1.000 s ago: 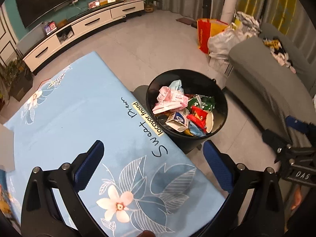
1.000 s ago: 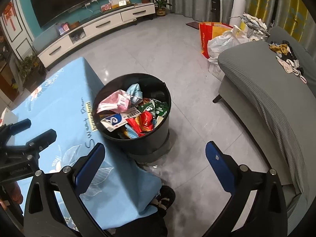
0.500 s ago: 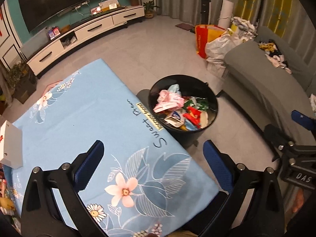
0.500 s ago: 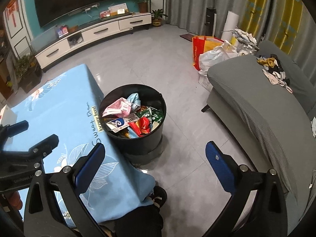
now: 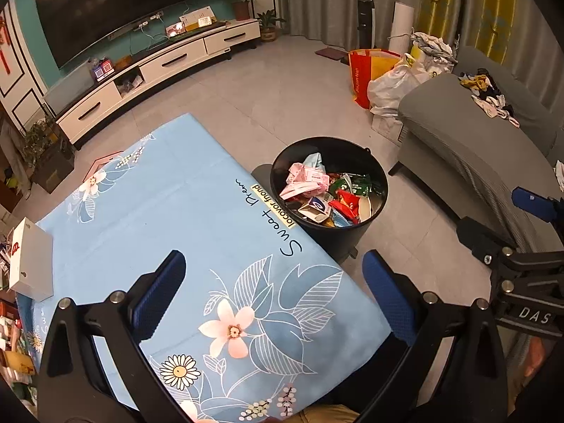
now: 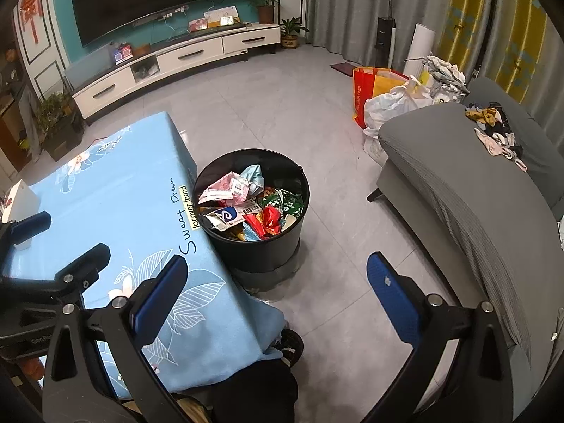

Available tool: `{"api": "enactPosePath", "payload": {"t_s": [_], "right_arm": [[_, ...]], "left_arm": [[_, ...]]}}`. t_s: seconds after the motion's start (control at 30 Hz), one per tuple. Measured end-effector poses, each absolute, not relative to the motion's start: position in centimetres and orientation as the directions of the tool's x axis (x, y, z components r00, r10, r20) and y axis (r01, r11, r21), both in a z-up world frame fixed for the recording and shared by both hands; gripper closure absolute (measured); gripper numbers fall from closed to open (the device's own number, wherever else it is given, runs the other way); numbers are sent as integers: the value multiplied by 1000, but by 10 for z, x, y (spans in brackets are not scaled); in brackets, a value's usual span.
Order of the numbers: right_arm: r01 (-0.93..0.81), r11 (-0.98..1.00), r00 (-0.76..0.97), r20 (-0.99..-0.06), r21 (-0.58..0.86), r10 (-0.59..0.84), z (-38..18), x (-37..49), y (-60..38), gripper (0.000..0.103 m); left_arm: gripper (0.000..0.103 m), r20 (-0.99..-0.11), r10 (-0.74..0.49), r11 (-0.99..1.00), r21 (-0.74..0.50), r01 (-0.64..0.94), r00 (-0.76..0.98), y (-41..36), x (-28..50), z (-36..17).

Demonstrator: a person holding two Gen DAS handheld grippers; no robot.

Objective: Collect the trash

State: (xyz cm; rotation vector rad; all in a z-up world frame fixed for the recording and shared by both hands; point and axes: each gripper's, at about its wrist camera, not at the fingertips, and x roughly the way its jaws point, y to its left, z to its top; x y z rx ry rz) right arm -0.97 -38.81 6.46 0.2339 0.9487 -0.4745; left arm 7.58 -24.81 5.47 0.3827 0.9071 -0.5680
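Note:
A black round bin point(image 5: 373, 172) point(image 6: 278, 250) stands on the floor against the table's right edge, filled with wrappers point(image 5: 326, 192) point(image 6: 246, 204) in pink, green, red and white. My left gripper point(image 5: 275, 278) hangs open and empty, high over the blue flowered tablecloth point(image 5: 158, 208). My right gripper point(image 6: 276, 282) is open and empty too, held above the floor just right of the table corner, nearer than the bin. Each gripper shows at the edge of the other's view.
A white box point(image 5: 30, 261) lies at the table's left edge. A grey sofa point(image 6: 476, 183) with clothes on it runs along the right. Bags point(image 6: 387, 98) stand beyond the sofa. A white TV cabinet point(image 5: 158, 67) lines the far wall. A shoe point(image 6: 290, 347) shows by the table corner.
Both grippers have pulled up and back from the bin, so it looks smaller and farther. The white box has come into the left wrist view. Both stay open.

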Motion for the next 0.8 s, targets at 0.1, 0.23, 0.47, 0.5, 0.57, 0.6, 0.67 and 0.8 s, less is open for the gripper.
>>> {"api": "enactPosePath", "payload": {"t_s": [0.1,0.23,0.47,0.5,0.57,0.6,0.67,0.8], "right_arm": [[489,872,490,-823,-14,-287,64,-10,-388,3],[488,873,489,-824,-16,-288,64,-9,-388,3],[492,870,489,-821,-19,-294,65,-9,-387,3],[492,870,490,-821,-18,-294,65,-8,-387,3],[492,870,489,-821,-20,-295,65,-9,-387,3],[492,870,489,-821,-19,-295,65,-8,-387,3],[491,871,490,-821,-16,-292,65,-8,-386,3],[491,871,491,-822,-14,-290,65,-9,-387,3]], "left_arm": [[3,-820,-294,794,76,604,491,-246,76,56],[3,-819,-289,797,82,598,497,-244,78,56],[3,-810,-281,805,93,586,514,-241,79,58],[3,-809,-281,807,93,584,516,-241,80,59],[3,-804,-280,809,97,580,525,-240,79,60],[3,-802,-278,811,100,577,529,-239,79,61],[3,-798,-279,812,101,575,534,-239,79,62],[3,-796,-277,813,104,573,538,-239,79,63]]}}
